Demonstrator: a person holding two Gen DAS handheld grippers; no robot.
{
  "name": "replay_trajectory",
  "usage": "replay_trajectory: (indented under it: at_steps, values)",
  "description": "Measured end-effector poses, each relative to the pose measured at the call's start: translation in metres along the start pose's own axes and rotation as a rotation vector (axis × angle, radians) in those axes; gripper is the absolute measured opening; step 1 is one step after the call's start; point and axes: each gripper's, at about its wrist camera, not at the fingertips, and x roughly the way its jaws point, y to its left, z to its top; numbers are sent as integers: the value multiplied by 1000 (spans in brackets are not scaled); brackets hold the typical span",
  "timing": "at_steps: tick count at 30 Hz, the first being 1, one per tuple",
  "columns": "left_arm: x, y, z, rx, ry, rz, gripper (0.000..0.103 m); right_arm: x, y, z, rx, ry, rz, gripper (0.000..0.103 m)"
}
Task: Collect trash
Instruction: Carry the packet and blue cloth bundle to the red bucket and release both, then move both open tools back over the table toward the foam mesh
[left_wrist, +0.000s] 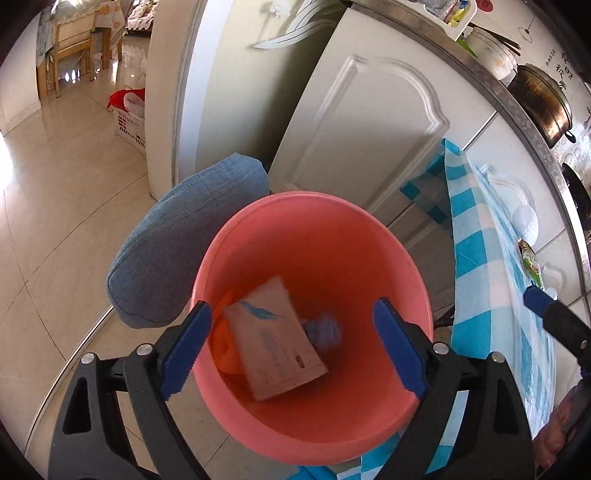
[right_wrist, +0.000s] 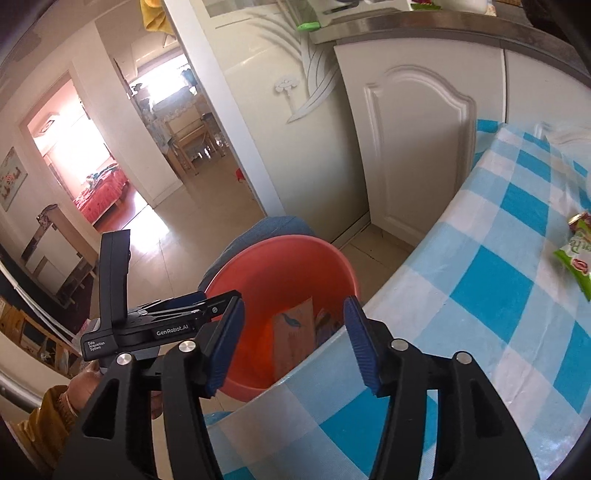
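Note:
A pink bin (left_wrist: 314, 229) stands on the floor beside the table; it also shows in the right wrist view (right_wrist: 280, 266). Inside lie a tan paper packet (left_wrist: 273, 339), an orange scrap (left_wrist: 227, 354) and a blurred bluish crumpled piece (left_wrist: 325, 330). My left gripper (left_wrist: 291, 347) hangs open and empty right above the bin. My right gripper (right_wrist: 293, 341) is open and empty over the table's edge, next to the bin. A green snack wrapper (right_wrist: 576, 254) lies on the blue-checked tablecloth (right_wrist: 480, 295); it also shows in the left wrist view (left_wrist: 532, 264).
A blue cushioned stool (left_wrist: 184, 240) stands against the bin's far left. White cabinet doors (left_wrist: 369, 122) and a counter with pots (left_wrist: 543, 99) lie behind. A white ball-like object (left_wrist: 524, 219) rests on the table. A basket (left_wrist: 129, 122) stands on the tiled floor.

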Motion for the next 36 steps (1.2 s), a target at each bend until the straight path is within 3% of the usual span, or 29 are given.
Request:
replay_trajectory:
  at_steps: [5,12,14,21,28,36]
  values:
    - [-12,4,4,-29,-28,0,95,-34,-16,-4,35,-109,-23,74]
    - [-23,4,7,-71,-37,-14,96,-62,-43,-13,127,-245,-35,81]
    - [-25,3,7,-80,-36,-27,96,-66,-49,-17,149,-267,-54,90]
    - [-29,-19,11,-105,-26,-114,96,-73,-59,-26,183,-278,-70,90]
    - [-36,-68,21,-7,-51,-161,96,-87,-70,-35,189,-303,-77,91]
    - [-44,-115,24,84,-57,-186,96,-106,-106,-49,279,-346,-69,91]
